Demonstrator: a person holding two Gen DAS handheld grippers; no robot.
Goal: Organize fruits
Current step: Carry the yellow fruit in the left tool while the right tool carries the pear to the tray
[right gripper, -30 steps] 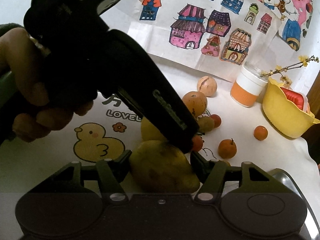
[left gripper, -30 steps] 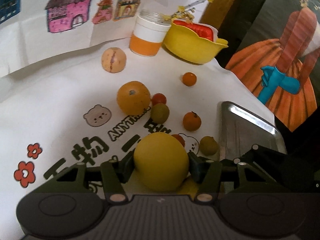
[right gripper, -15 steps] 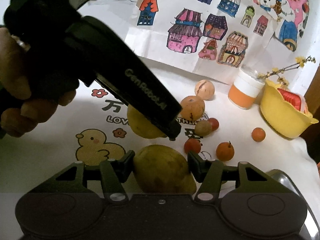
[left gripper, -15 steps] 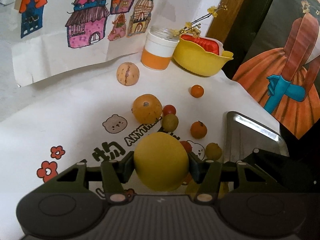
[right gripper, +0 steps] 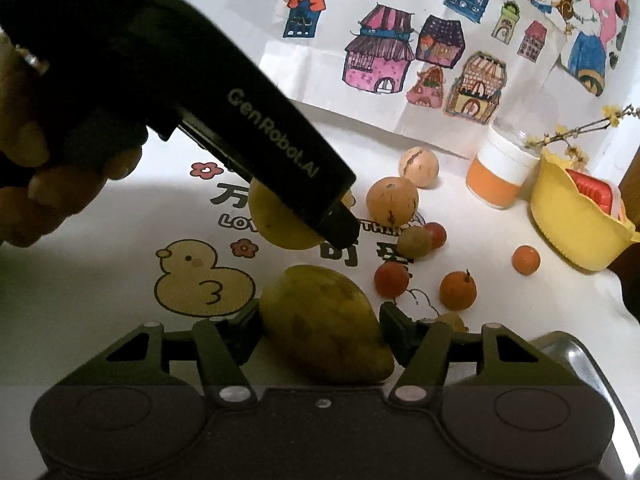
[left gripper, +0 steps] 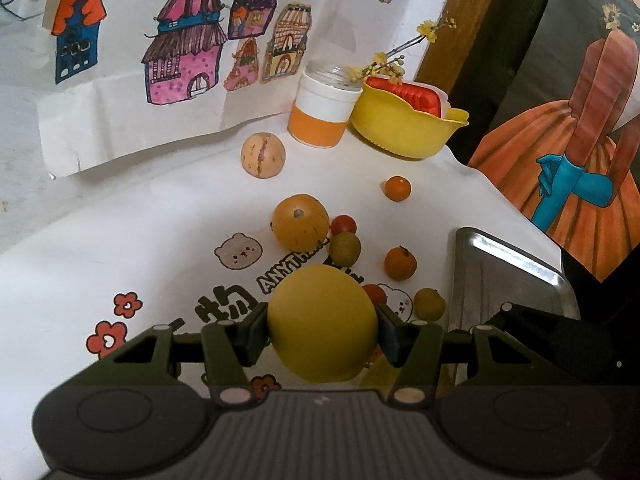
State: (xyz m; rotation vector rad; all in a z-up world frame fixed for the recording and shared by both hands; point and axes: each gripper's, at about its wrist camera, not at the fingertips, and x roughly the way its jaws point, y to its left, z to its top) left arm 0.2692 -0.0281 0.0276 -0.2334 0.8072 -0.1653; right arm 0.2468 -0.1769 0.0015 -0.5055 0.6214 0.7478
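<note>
My left gripper (left gripper: 322, 330) is shut on a round yellow fruit (left gripper: 322, 320) and holds it above the cloth; it also shows in the right wrist view (right gripper: 280, 220) under the left gripper's black body (right gripper: 224, 120). My right gripper (right gripper: 320, 330) is shut on a yellow-green mango (right gripper: 324, 324), lifted off the table. A metal tray (left gripper: 508, 276) lies at the right. Loose fruits lie ahead: a large orange one (left gripper: 300, 226), a tan striped one (left gripper: 263, 155), small oranges (left gripper: 400, 263) and small red and green ones.
A yellow bowl (left gripper: 404, 128) with a red item and an orange-and-white jar (left gripper: 322, 110) stand at the back. A drawing of houses (left gripper: 180, 52) hangs behind. The table edge falls off at the right beside the tray.
Both grippers have risen with their fruits; the table and loose fruits look farther away. The left gripper has moved up and back over the table.
</note>
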